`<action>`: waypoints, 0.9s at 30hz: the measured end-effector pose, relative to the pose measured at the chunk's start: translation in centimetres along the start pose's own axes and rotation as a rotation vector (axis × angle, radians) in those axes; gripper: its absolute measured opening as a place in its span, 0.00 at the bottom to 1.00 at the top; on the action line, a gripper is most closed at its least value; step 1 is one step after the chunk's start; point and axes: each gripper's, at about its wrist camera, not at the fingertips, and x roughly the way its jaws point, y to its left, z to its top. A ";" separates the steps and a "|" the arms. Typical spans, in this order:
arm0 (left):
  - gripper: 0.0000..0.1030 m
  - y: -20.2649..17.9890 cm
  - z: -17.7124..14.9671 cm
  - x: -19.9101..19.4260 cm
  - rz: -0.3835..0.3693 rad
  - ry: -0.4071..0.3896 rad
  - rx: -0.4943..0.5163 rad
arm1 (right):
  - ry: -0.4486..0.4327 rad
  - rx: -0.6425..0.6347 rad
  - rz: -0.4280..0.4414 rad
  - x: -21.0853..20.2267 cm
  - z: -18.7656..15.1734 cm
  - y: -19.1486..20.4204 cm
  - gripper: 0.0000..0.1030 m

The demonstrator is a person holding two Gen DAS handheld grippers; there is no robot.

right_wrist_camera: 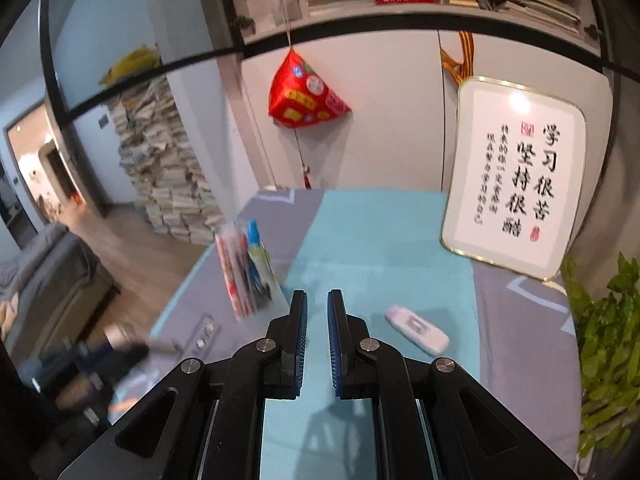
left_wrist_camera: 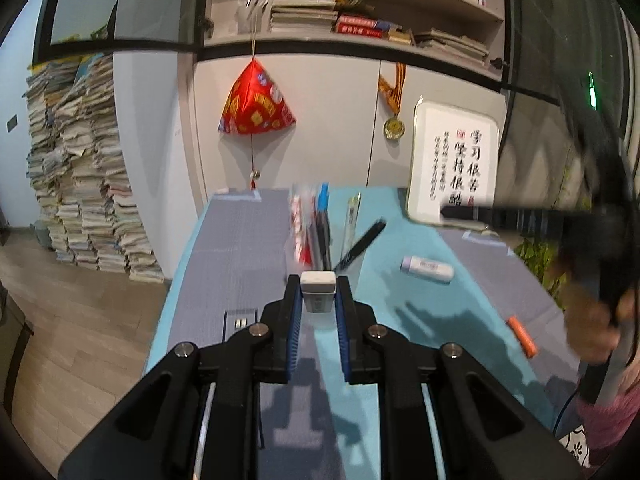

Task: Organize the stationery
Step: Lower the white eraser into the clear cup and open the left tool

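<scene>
Eraser (left_wrist_camera: 318, 285) sits clamped between the blue pads of my left gripper (left_wrist_camera: 318, 292), a small white block with printed marks on its lower face, held above the table (left_wrist_camera: 224, 248) near the seam where grey cloth meets the teal mat (left_wrist_camera: 380, 280). Just beyond the eraser stands a clear pencil case (left_wrist_camera: 310, 224) with pens in it, upright and blurred. To its right a clear pen (left_wrist_camera: 352, 220) lies on the teal mat, and right of that a black pen (left_wrist_camera: 362, 246) lies at a slant. Further right a white glue stick (left_wrist_camera: 427, 269) with a lilac cap rests on its side, and near the right edge an orange marker (left_wrist_camera: 521, 336) lies on the grey cloth.

My right gripper (right_wrist_camera: 317, 304) hovers over the teal mat (right_wrist_camera: 376, 240) with its jaws a narrow way apart and nothing between them. The glue stick (right_wrist_camera: 417, 329) lies just to the right of its fingertips, and the pencil case (right_wrist_camera: 246, 268) stands to the left and a little farther off, at the mat's left edge. At the far right a framed calligraphy board (right_wrist_camera: 516, 176) leans against the wall, with a green plant (right_wrist_camera: 604, 340) nearer, on the right. A red cloth ornament (right_wrist_camera: 306, 96) hangs on the far wall.
</scene>
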 end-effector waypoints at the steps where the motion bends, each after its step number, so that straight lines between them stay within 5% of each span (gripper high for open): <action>1: 0.14 -0.2 0.4 -0.1 -0.001 -0.010 0.005 | 0.006 -0.003 -0.005 0.0 -0.3 -0.2 0.09; 10: 0.14 -1.2 4.2 0.7 -0.042 -0.061 0.023 | 0.017 -0.002 -0.077 -0.7 -3.3 -2.0 0.09; 27: 0.14 -1.5 4.4 6.1 -0.003 0.066 0.005 | -0.011 0.097 -0.155 -2.8 -6.9 -7.3 0.09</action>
